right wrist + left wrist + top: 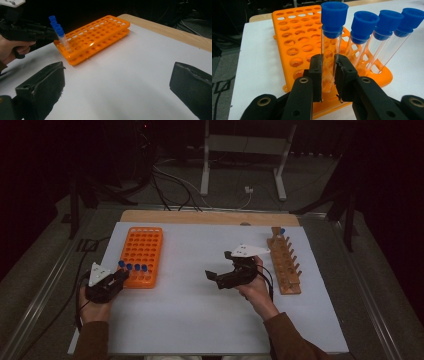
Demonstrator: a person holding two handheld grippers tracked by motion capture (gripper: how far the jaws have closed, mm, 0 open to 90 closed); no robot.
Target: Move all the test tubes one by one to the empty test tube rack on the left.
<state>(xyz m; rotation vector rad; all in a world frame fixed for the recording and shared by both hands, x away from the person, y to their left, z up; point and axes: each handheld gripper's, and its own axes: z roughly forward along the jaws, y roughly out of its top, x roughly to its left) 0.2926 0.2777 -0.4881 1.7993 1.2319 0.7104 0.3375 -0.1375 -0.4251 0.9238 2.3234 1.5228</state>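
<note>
An orange tube rack (142,249) lies at the left of the white mat. Several clear tubes with blue caps stand in its near row (136,268). In the left gripper view my left gripper (328,75) is shut on the glass of the leftmost tube (334,15), which stands upright in a corner hole of the rack (294,37). From above, that gripper (119,275) sits at the rack's near left corner. My right gripper (217,265) hovers open over the middle of the mat, and its pads (47,85) are wide apart with nothing between them.
A wooden rack (283,262) lies at the right of the mat with one blue-capped tube (282,231) at its far end. The right gripper view shows the orange rack (100,32) and the left hand's gripper (27,32) farther off. Cables and a stand lie beyond the table.
</note>
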